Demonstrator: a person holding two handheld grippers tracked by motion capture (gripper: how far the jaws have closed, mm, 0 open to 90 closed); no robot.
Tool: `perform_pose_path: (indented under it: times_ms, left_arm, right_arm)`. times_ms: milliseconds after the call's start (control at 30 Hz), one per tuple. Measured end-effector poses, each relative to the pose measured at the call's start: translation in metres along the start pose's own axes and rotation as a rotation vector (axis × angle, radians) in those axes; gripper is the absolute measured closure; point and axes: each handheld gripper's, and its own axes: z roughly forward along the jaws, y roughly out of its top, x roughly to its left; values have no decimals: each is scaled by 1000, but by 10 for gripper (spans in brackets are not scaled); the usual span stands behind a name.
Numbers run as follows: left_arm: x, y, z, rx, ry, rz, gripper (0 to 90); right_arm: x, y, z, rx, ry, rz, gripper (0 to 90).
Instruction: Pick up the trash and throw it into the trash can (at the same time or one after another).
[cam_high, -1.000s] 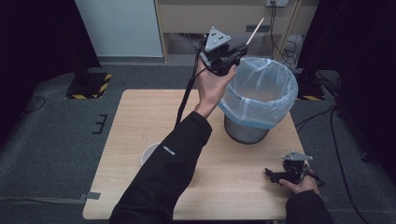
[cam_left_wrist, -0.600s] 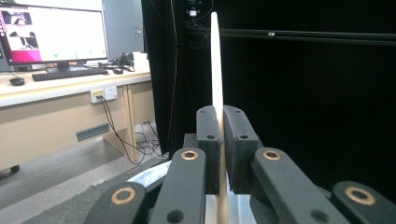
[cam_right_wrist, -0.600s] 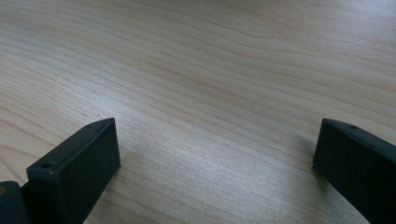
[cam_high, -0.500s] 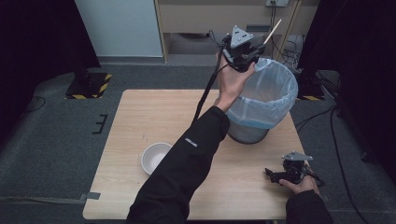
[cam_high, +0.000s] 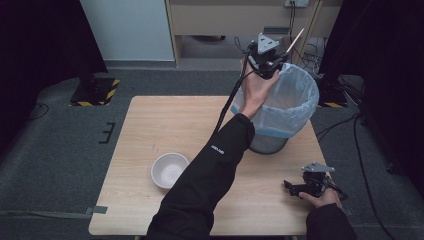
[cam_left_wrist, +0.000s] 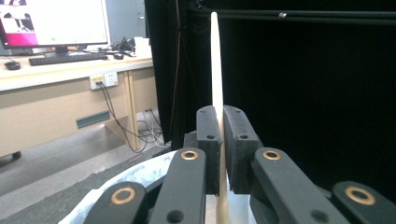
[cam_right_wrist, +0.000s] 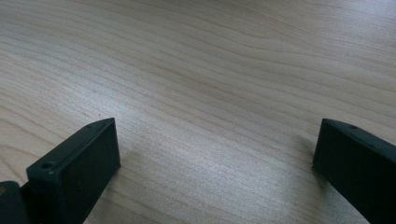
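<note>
High view: left gripper (cam_high: 272, 64) clamps a thin wooden stick (cam_high: 295, 40) above the rim of the blue-lined bin (cam_high: 295, 107) at the table's (cam_high: 150, 130) far right corner; stick juts up-right past the tips. White bowl (cam_high: 169, 169) near front edge. Sleeve logo too small to read. Right gripper (cam_high: 295, 187) at front right corner.

Left gripper view: pads (cam_left_wrist: 208, 135) pinch the stick (cam_left_wrist: 216, 60) between them.

Right gripper view: jaws wide apart over bare wood.

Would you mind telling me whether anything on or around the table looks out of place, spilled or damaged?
Nothing stands out. The white bowl sits upright on the table, the bin stands upright with its liner folded over the rim, and the left tool holds a wooden stick above the bin. No spills or damage show.
</note>
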Motion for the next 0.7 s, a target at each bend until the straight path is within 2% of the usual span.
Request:
perform_pose_path:
  times_ms: [133,200,333,433,533,600,700]
  left_arm:
    - [2,-3,4,25,-18,3,842]
    - [3,-3,4,28,-19,21,775]
    - [2,0,-8,16,-18,36,734]
    - [2,2,-27,-4,-26,41,673]
    - [5,2,-52,-3,-25,39,616]
    - [8,1,-73,-8,-31,47,572]
    - [14,-8,-107,-9,-16,62,521]
  right_arm:
    - [0,0,0,0,1,0,8]
    - [0,0,0,0,1,0,8]
    - [0,0,0,0,5,-4,8]
    - [0,0,0,-2,7,-5,8]
    - [0,0,0,-2,6,-6,8]
    - [0,0,0,-2,6,-5,8]
    - [1,0,0,-2,7,-4,8]
